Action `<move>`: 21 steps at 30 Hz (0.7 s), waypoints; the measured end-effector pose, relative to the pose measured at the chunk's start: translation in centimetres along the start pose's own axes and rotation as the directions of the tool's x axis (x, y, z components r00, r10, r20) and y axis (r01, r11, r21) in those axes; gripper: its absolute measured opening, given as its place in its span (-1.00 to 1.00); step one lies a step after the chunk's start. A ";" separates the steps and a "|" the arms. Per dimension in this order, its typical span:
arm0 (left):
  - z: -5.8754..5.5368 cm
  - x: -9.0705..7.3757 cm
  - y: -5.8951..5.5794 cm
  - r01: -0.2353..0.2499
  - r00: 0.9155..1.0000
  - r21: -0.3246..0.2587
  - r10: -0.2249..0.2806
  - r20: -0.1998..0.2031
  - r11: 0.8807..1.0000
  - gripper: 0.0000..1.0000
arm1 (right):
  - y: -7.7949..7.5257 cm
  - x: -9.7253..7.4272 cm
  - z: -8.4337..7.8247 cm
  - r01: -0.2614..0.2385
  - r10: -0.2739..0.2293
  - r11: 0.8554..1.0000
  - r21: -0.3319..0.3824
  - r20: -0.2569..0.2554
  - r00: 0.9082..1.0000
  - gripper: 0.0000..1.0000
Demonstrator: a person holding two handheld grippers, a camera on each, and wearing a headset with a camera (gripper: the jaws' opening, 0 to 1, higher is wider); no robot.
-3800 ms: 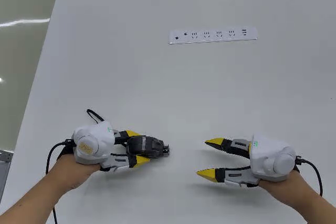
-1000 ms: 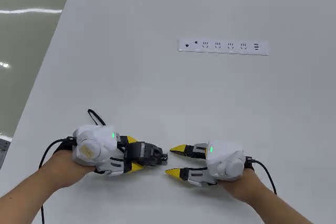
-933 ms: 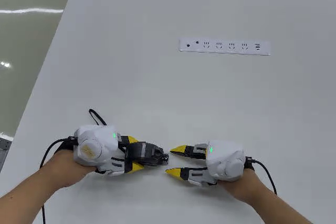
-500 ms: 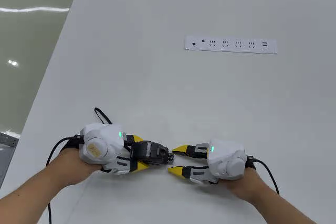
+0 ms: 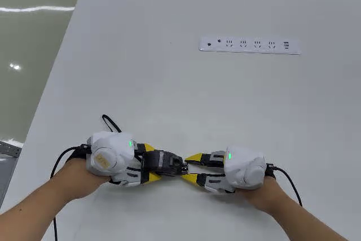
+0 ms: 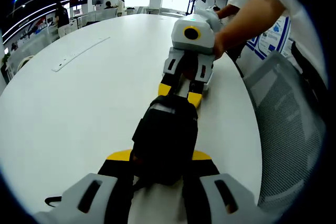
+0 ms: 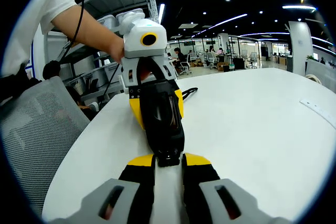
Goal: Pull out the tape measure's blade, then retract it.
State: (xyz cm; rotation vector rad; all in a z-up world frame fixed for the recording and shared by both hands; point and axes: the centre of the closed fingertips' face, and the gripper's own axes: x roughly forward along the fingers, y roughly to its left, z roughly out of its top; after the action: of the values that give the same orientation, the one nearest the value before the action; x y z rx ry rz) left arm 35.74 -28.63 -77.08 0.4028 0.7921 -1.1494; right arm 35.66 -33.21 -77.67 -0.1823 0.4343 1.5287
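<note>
One tape measure (image 5: 164,162), left gripper (image 5: 149,162) tight around its case, right gripper (image 5: 190,167) tight on its tip.

No text is reading legibly. Power strip (image 5: 249,44) markings are showing too small; blue-and-white wall poster (image 6: 275,31) print is blurring out.

Low in the head view, two forearms reach in from the bottom corners. The left hand (image 5: 76,178) and right hand (image 5: 264,189) each grip a tool, tips facing and almost meeting. The left hand-held gripper (image 5: 150,162) is clamped on the tape measure (image 5: 164,162). The right hand-held gripper (image 5: 191,167) has its jaws drawn narrow around the tape measure's nose; whether they press it is unclear.
</note>
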 end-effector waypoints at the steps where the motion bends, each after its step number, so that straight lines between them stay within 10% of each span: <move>1: 0.0 0.0 0.0 0.000 1.000 0.001 0.000 0.000 1.000 -0.36 | 0.0 0.0 0.0 0.000 0.000 1.000 -0.002 -0.001 1.000 -0.63; 21: -0.1 0.0 -0.1 0.007 1.000 0.021 -0.007 -0.002 1.000 -0.36 | 0.4 0.0 -0.3 -0.009 0.009 1.000 -0.016 0.004 1.000 -0.74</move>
State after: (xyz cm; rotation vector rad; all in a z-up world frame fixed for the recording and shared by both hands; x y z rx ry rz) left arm 35.66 -28.60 -77.09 0.4186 0.7839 -1.1646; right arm 35.21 -33.34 -77.87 -0.1899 0.4210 1.5418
